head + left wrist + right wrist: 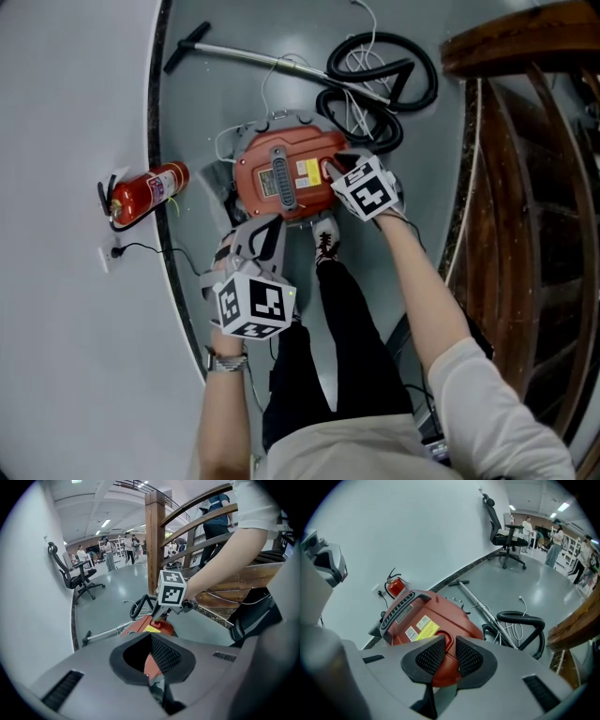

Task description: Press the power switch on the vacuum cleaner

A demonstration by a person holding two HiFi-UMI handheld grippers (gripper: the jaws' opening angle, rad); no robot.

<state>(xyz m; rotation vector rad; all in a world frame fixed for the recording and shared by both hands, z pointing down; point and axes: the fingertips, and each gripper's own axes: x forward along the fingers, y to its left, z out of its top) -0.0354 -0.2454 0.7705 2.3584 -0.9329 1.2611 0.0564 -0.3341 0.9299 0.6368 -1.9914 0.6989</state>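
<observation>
head view: right gripper [330, 171], jaws all but closed, apparently touches the power switch [446, 645] on the red plastic vacuum cleaner [281, 173]; left gripper [261, 232] gapes wide, empty.

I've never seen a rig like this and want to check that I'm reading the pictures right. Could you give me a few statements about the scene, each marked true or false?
1. The vacuum cleaner is red. True.
2. The right gripper is gripping the black hose. False: its jaws are close together with nothing in them, over the vacuum cleaner's top. The hose lies on the floor beyond.
3. A fire extinguisher sits by the wall. True.
4. The left gripper is clamped on the vacuum cleaner's handle. False: its jaws are apart and empty, held short of the machine.
</observation>
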